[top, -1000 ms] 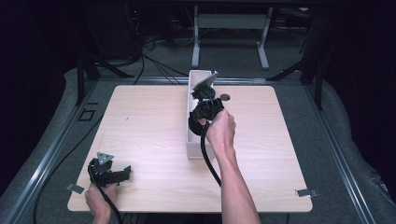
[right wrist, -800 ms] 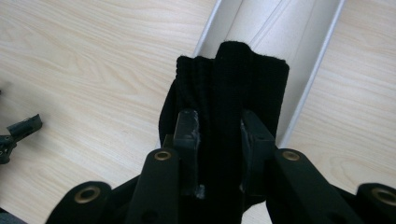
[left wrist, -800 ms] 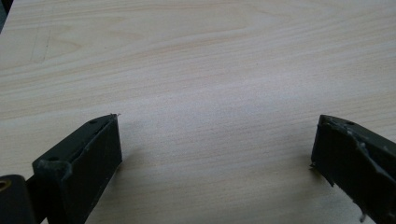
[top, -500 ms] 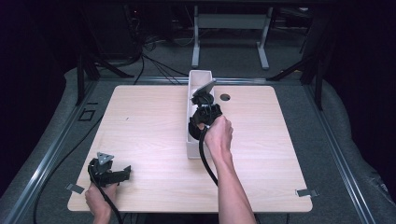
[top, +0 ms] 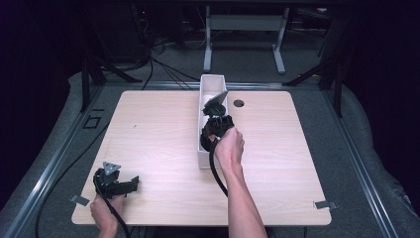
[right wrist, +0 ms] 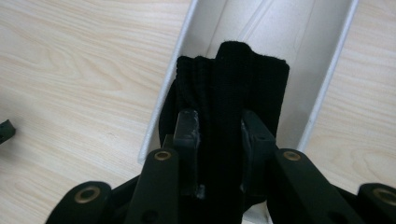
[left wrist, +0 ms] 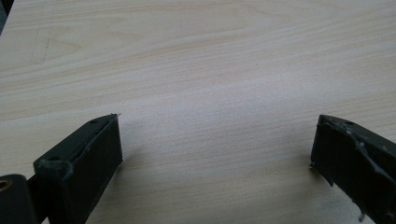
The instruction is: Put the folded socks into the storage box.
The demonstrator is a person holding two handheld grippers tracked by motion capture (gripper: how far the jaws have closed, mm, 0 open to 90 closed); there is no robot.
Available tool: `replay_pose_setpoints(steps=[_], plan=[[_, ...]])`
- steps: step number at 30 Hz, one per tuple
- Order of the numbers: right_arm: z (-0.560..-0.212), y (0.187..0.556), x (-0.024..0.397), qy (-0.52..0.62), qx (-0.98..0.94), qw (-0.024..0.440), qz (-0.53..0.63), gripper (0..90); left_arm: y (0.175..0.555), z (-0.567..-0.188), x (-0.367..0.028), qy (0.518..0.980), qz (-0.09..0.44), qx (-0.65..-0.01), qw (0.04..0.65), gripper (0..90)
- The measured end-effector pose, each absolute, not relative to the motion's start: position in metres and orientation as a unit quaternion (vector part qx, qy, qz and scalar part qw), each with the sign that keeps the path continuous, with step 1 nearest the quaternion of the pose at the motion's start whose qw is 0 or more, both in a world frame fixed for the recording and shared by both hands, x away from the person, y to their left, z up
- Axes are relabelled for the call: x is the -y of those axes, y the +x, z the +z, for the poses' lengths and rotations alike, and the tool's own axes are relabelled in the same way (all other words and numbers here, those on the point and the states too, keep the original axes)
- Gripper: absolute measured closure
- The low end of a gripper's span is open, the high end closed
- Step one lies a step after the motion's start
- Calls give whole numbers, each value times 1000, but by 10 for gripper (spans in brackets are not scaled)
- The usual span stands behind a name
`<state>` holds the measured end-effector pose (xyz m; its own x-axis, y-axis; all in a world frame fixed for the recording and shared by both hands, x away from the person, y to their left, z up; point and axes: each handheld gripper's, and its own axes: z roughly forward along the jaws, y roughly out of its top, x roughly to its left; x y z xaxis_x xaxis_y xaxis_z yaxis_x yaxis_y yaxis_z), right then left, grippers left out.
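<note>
A folded black knitted cloth (right wrist: 233,79) is pinched between the jaws of my right gripper (right wrist: 218,128), which is shut on it. It hangs over the near end of a long white box (right wrist: 327,79). From above, the right gripper (top: 214,130) sits low inside that narrow white box (top: 212,82) at the table's middle, the black cloth (top: 207,135) bunched under it. My left gripper (top: 130,184) rests at the table's front left corner. Its jaws stand wide open over bare wood, left gripper (left wrist: 215,144) holding nothing.
The light wooden table (top: 148,129) has a round cable hole (top: 238,103) just right of the box. A black cable trails from each gripper toward the front edge. Dark floor, cables and a desk frame lie beyond the far edge.
My right hand has sunk, bringing the black cloth down into the white box. The left gripper has stayed where it was.
</note>
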<state>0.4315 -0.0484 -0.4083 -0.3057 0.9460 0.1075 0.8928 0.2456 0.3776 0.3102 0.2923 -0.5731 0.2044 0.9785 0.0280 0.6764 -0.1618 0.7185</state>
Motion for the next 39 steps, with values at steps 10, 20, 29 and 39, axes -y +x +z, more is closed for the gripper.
replay_pose_setpoints(steps=[10,20,29,39], plan=[[-422,434,47,590,-785,74,174,716,310,-573,-292,718,257,-576,295,20],[-433,436,45,599,-780,73,166,711,310,-573,-292,718,257,-575,295,22],[-437,436,47,596,-783,66,168,583,310,-573,-292,718,258,-575,295,23],[-428,432,52,592,-781,77,184,356,310,-573,-292,719,259,-573,295,25]])
